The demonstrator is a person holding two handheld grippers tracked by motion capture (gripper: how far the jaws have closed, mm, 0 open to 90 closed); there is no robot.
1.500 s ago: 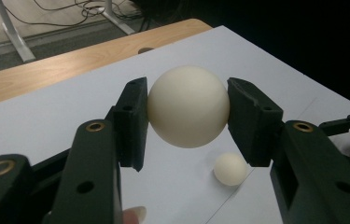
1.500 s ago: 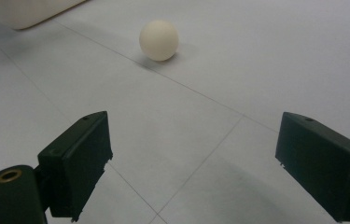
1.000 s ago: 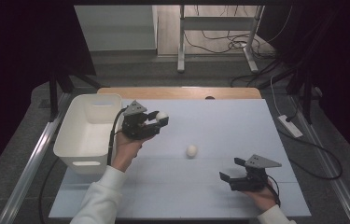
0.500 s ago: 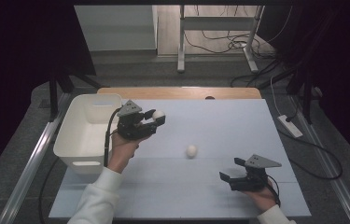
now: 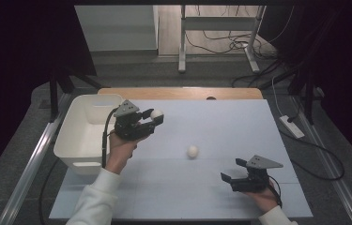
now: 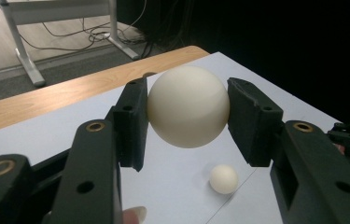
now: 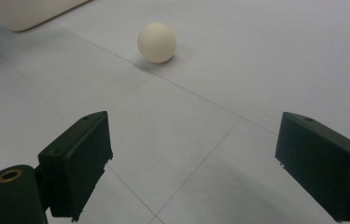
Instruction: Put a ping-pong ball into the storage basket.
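Left gripper (image 5: 151, 123) jaws clamped on one ball (image 6: 188, 106), lifted beside the white bin (image 5: 77, 136), not dropped in yet. Second ball (image 5: 192, 151) sits mid-bench. Right gripper (image 5: 232, 180) jaws open, empty.

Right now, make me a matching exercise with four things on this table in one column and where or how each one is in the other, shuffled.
Things:
1. left tool
2. right tool
3. loose ball
4. white bin

States:
A. lying on the table mat, free of both tools
B. sitting at the table's left edge
C. open, with nothing between the jaws
D. shut on a cream ball

Pairs: 1-D, 2-C, 3-A, 4-B
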